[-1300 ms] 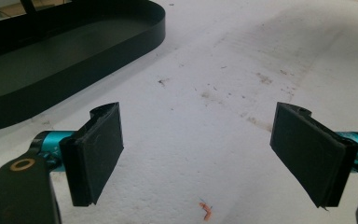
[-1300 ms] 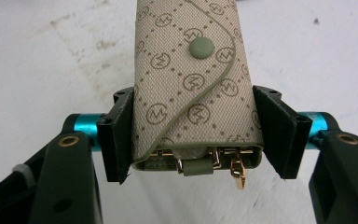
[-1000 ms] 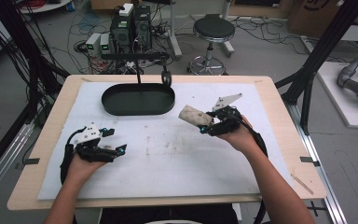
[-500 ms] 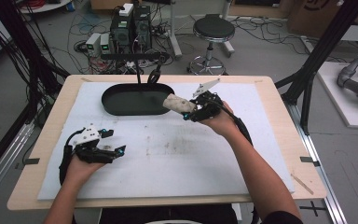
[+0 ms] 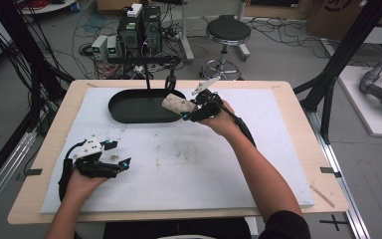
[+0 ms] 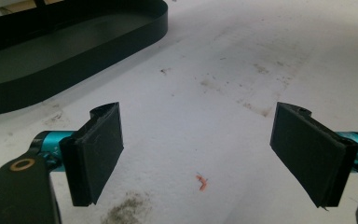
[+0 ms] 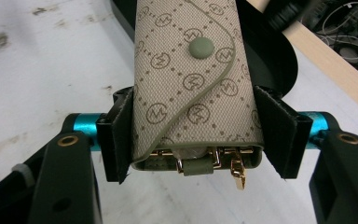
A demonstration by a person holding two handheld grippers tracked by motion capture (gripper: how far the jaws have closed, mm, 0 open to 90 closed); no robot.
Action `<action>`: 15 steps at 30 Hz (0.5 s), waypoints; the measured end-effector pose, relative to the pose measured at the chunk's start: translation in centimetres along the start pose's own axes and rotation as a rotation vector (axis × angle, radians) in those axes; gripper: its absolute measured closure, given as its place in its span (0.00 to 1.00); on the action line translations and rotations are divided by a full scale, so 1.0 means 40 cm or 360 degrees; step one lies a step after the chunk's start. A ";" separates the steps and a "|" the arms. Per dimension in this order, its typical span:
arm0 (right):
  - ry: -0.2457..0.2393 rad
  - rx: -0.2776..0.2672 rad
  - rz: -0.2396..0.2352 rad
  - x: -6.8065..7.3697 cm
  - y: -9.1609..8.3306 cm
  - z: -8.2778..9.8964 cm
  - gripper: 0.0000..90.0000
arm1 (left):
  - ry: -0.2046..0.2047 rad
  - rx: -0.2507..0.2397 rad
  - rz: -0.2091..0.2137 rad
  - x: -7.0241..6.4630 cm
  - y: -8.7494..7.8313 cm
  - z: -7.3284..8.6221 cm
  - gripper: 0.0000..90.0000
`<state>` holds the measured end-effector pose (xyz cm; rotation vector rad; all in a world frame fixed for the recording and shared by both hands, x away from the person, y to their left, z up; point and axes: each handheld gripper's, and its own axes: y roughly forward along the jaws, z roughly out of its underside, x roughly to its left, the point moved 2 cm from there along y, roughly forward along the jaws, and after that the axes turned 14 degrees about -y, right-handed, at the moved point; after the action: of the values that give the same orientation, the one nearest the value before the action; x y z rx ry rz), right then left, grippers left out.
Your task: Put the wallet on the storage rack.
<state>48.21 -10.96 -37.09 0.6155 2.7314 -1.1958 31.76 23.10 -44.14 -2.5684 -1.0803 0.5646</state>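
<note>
A beige patterned key pouch (image 7: 191,79) with a green snap button and gold clips is clamped between the jaws of my right gripper (image 7: 196,133). In the high view my right gripper (image 5: 186,110) holds the pouch (image 5: 176,104) over the right end of the black oval tray (image 5: 129,117). My left gripper (image 5: 120,167) rests on the white mat near the front left, pointing right. Its jaws stand wide apart with nothing between them in the left gripper view (image 6: 209,161), where the tray (image 6: 51,60) lies at the upper left.
A white mat (image 5: 278,159) covers the wooden table (image 5: 308,104). A black bar with hooks (image 5: 144,60) stands behind the tray. A small orange scrap (image 6: 203,182) and dirt marks lie on the mat by the left gripper. A stool (image 5: 227,32) and electronics stand beyond the table.
My right gripper has carried the pouch leftward and away from the person, from mid-mat to the tray's right end. The left gripper has stayed put.
</note>
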 end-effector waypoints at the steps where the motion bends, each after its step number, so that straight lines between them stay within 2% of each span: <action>1: 0.0004 0.0004 0.0001 -0.003 0.005 0.000 0.40 | -0.0004 -0.0003 -0.0004 0.002 -0.008 0.004 0.19; 6: 0.0017 0.0019 0.0003 -0.020 0.027 -0.005 0.40 | -0.0019 -0.0010 -0.0030 0.007 -0.026 0.012 0.19; 9: -0.0006 0.0038 0.0014 -0.030 0.039 -0.021 0.39 | -0.0026 -0.0011 -0.0053 0.009 -0.042 0.020 0.19; 10: -0.0006 0.0038 0.0014 -0.030 0.039 -0.021 0.39 | -0.0026 -0.0011 -0.0053 0.009 -0.042 0.020 0.19; 11: 0.0005 0.0002 0.0012 -0.033 0.047 -0.031 0.40 | -0.0031 -0.0012 -0.0063 0.010 -0.049 0.024 0.19; 15: -0.0001 0.0024 0.0003 -0.035 0.068 -0.041 0.39 | -0.0032 -0.0014 -0.0079 0.012 -0.061 0.030 0.19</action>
<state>50.70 -8.59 -37.47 0.6192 2.7233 -1.2168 30.03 25.26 -44.28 -2.5407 -1.1522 0.5758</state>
